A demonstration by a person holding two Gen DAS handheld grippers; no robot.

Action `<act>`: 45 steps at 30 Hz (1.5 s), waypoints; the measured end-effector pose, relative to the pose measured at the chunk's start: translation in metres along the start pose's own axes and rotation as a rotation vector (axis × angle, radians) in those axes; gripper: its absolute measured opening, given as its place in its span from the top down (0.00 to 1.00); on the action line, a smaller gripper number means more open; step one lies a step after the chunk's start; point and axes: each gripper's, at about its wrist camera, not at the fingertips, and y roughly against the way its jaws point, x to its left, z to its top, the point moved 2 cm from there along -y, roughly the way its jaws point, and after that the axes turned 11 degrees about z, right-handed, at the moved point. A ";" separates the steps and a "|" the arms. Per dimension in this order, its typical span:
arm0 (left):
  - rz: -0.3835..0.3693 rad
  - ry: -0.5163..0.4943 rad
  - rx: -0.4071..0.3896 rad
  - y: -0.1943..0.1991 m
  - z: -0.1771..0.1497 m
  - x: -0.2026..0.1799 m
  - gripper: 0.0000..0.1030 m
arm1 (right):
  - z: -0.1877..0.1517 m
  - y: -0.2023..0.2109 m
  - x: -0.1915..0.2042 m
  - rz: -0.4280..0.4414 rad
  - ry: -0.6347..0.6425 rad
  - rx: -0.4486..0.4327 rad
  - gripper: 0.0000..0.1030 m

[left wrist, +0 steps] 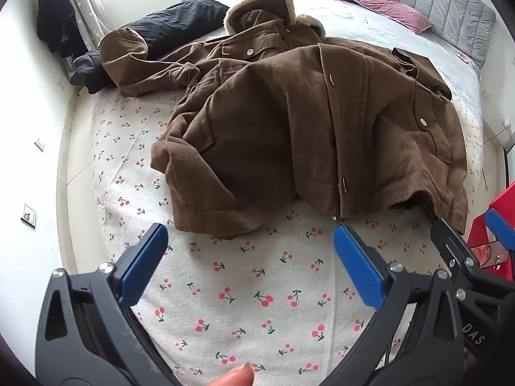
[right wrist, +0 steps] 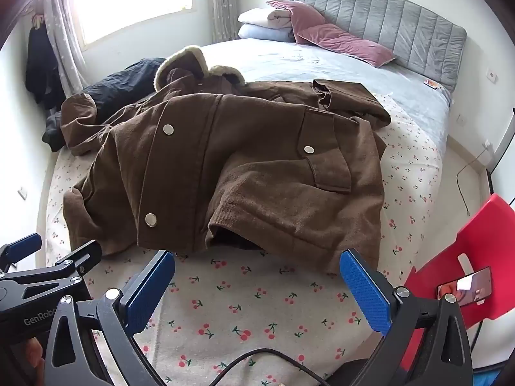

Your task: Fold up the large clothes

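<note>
A large brown jacket [left wrist: 289,122] with a fur-trimmed hood [left wrist: 260,6] lies rumpled on the bed's cherry-print sheet [left wrist: 241,289]; it also shows in the right wrist view [right wrist: 241,160], snaps up, one sleeve stretched far left. My left gripper [left wrist: 251,241] is open and empty, hovering just short of the jacket's near hem. My right gripper [right wrist: 257,267] is open and empty at the hem's near edge. Each gripper shows at the edge of the other's view: the right one [left wrist: 466,234] and the left one [right wrist: 61,251].
A black garment [left wrist: 170,29] lies beyond the jacket's left sleeve. Pink and pale pillows [right wrist: 322,32] rest against the grey headboard [right wrist: 402,22]. A red chair [right wrist: 476,257] with a phone [right wrist: 463,286] on it stands at the right. A cable [right wrist: 273,363] crosses the foreground.
</note>
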 end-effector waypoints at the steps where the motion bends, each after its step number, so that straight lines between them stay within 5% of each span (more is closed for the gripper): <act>1: 0.000 0.001 -0.003 0.000 0.000 0.000 0.00 | 0.000 0.000 0.000 0.006 -0.003 0.004 0.00; 37: 0.028 0.048 -0.012 0.001 0.002 0.017 0.00 | -0.001 -0.002 -0.002 0.013 -0.021 -0.007 0.00; 45: -0.113 0.049 -0.028 -0.004 0.011 0.018 0.00 | 0.006 -0.002 -0.005 0.020 0.026 -0.044 0.00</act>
